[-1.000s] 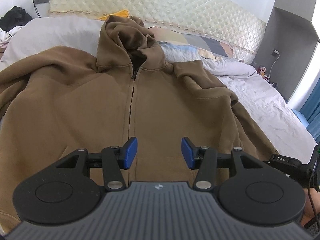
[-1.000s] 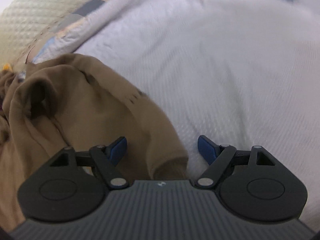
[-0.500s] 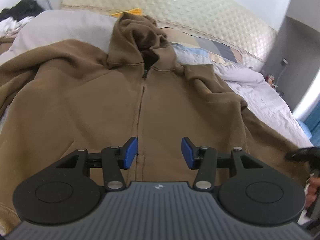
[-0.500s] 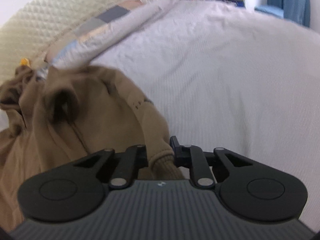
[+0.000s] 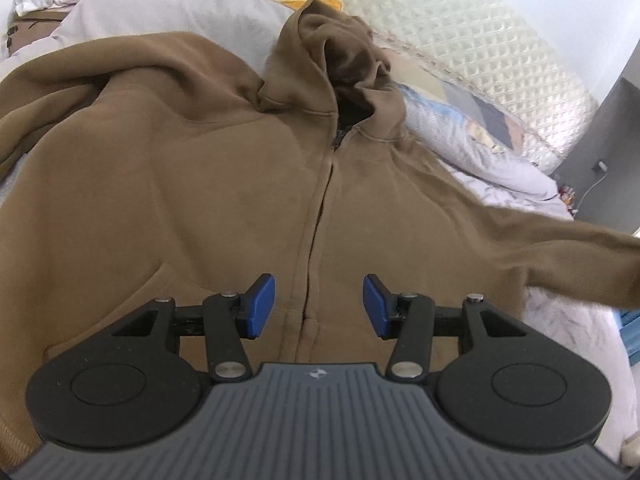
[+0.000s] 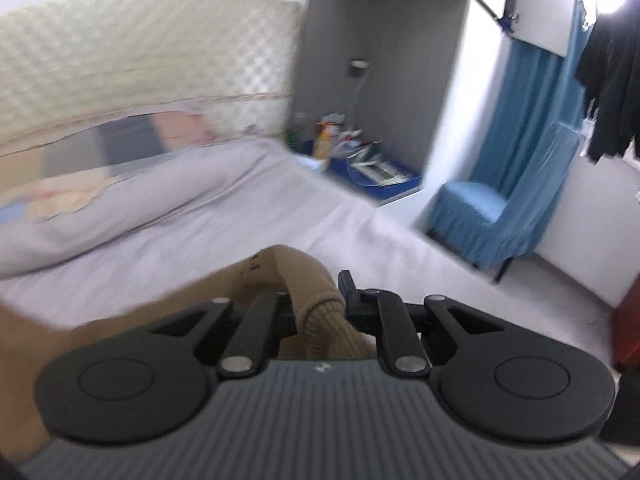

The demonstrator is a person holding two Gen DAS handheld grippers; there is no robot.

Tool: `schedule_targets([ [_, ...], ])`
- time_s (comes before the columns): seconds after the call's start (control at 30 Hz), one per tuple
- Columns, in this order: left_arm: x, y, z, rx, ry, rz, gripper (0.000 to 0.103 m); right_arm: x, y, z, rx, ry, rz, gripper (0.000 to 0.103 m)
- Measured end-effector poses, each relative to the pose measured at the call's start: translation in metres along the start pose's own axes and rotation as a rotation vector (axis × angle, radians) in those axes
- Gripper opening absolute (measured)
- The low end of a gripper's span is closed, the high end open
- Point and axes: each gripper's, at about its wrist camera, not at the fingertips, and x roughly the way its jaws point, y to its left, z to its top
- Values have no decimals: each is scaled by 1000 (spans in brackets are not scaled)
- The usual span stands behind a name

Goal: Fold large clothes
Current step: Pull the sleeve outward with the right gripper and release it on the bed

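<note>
One brown zip-front cotton hoodie (image 5: 192, 200) lies on one bed covered with a pale grey sheet (image 6: 224, 236). One patchwork pillow in pastel colours (image 5: 476, 120) sits at the one cream quilted headboard (image 5: 480, 40). There are two black two-finger grippers, the left (image 5: 319, 306) and the right (image 6: 316, 300). One blue fabric-covered chair (image 6: 472, 208) stands beside one blue curtain (image 6: 532, 120).

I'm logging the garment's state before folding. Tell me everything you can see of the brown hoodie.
The brown hoodie is a zip-front fleece-looking garment, zipped closed and lying face up on the bed, hood crumpled toward the headboard. One sleeve is stretched out sideways, its ribbed cuff clamped in the right tool. The other sleeve is bunched. The left tool hovers open over the zipper.
</note>
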Motion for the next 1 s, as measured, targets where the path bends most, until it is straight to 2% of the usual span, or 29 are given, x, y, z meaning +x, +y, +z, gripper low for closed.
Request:
schedule_targets([
  [0.1,15,-1,5,6,10,17,55,44,-3,18,49,7,-18,14],
  [0.17,23,-3,8,8,18,18,55,74,4,15,72,43,-25,14],
  [0.33,40,-11,15,72,-4,62,55,153,30,-35,59,144,-57,14],
  [0.4,48,-10,19,73,4,73,55,177,32,-64,95,184,-73,15],
  [0.5,60,-7,25,58,21,77,55,191,30,-90,128,160,-44,18],
  [0.6,65,-5,27,47,37,75,55,191,35,-96,44,132,-45,25],
  [0.73,65,-3,25,27,75,58,55,175,32,-89,11,95,-18,29],
  [0.77,64,-4,24,27,77,54,55,169,30,-88,16,89,-5,34],
  [0.83,59,-5,22,28,82,19,55,149,24,-82,56,67,46,74],
  [0.87,54,-6,21,29,74,7,55,138,23,-77,65,36,69,81],
  [0.93,45,-10,18,43,52,-9,56,105,24,-71,40,-25,115,84],
  [1.0,35,-13,15,48,30,-21,57,71,30,-65,10,-50,156,84],
])
